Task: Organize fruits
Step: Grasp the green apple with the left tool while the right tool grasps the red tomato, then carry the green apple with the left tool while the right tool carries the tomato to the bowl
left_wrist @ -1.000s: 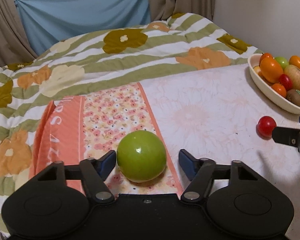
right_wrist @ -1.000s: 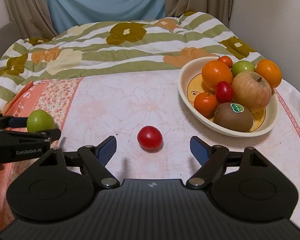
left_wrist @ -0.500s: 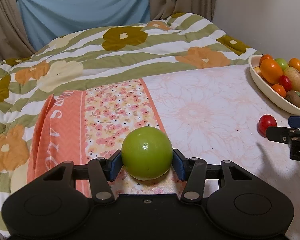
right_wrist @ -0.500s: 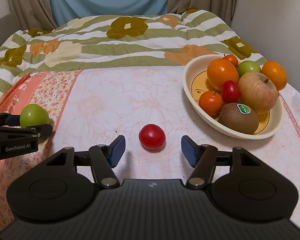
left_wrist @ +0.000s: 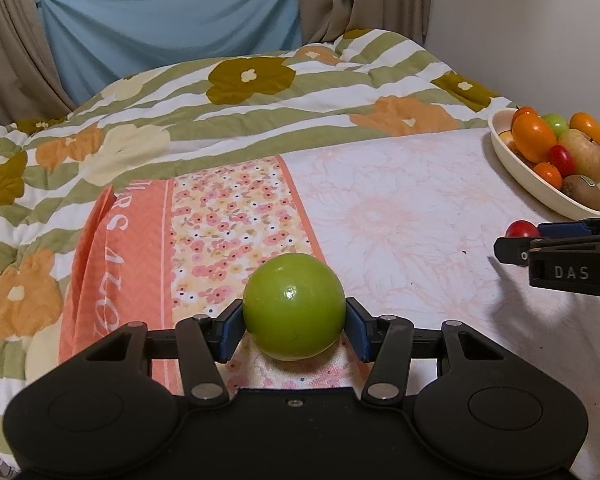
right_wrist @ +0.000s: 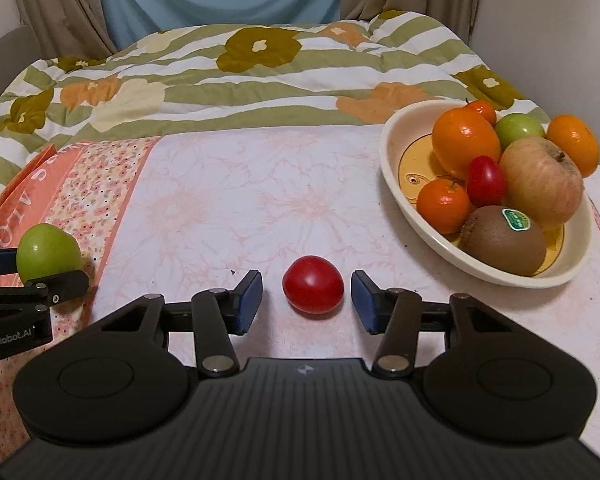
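Room: curtains and a blue sheet are hanging behind a bed [right_wrist: 260, 168] that's wearing a striped flower quilt and a pale floral cover, soft stuff so round things are probably going to roll a bit

Left tool [left_wrist: 294, 322]: it's clamping the green apple [left_wrist: 294, 306], blue pads pressing on both sides, over the orange flowery strip at the left

Green apple: smooth, glossy, round, no long axis to worry about

Right tool [right_wrist: 306, 300]: jaws have just been closing in, now sitting narrow with the red tomato [right_wrist: 313, 284] between them, and small gaps are still showing on both sides, so no grip yet I'd say

Red tomato: shiny, slightly squat, lying on the pale cover straight ahead of the right tool, way nearer to it than to the left

Bowl [right_wrist: 388, 148]: cream, oval, hard-looking, sitting up and right of the tomato, already piling up with oranges, an apple, a fuzzy kiwi
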Motion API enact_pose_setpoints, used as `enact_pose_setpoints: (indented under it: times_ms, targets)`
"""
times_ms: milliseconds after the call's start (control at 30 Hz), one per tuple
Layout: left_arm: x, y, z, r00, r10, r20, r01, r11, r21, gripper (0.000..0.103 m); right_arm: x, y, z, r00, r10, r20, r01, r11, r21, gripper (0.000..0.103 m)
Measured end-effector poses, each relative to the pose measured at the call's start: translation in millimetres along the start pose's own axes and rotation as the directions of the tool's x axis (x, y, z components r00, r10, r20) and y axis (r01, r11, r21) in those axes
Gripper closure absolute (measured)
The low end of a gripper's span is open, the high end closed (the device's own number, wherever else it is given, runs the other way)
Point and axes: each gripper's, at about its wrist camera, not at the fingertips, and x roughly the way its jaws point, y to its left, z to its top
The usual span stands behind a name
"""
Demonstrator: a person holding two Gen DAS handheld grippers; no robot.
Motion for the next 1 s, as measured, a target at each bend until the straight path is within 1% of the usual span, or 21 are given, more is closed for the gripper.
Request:
enact_pose_setpoints:
  times_ms: [67,133,167,367,500,633,800,1000]
  targets:
    - [-1.6,-1.6,-0.1,1.0,0.011,0.002,-0.01,1.0,-0.006,0.046,2.8,-1.0,0.7,1.0,0.011,0.002,-0.011,1.0,-0.006,0.04]
    - [-3.0,-4.2,0.4,1.0,0.021,0.0,-0.021,1.0,-0.007,0.046,5.8,-1.8,0.3,1.0,0.025,-0.003,-0.025,0.999,-0.023,0.051]
    - [-4.0,-5.6,0.8,1.0,0.025,-0.001,-0.025,1.0,-0.008,0.046,6.0,-1.8,-0.2,0.999,0.032,0.001,-0.032,0.999,-0.032,0.055]
    - [-17.3,-14.4,6.1,0.998,0.068,0.002,-0.067,0.997,-0.048,0.046,-3.4,-7.3,0.6,0.996,0.091,0.022,-0.089,0.993,-0.076,0.055]
    - [-29.3,-26.6,14.1,0.996,0.085,0.0,-0.084,0.994,-0.066,0.046,-17.6,-16.1,10.5,0.992,0.126,0.022,-0.123,0.988,-0.091,0.055]
    - [-45.0,-44.0,26.2,0.996,0.093,0.02,-0.091,0.993,-0.08,0.046,-35.4,-31.2,21.5,0.987,0.154,0.038,-0.149,0.983,-0.112,0.055]
    - [-57.9,-70.0,44.7,0.995,0.09,0.048,-0.086,0.993,-0.083,0.046,-55.8,-60.8,39.8,0.984,0.167,0.068,-0.158,0.98,-0.121,0.055]
    - [-63.9,-109.3,72.1,0.995,0.045,0.089,-0.04,0.998,-0.058,0.046,-69.8,-105.0,59.3,0.982,0.157,0.101,-0.146,0.983,-0.115,0.055]
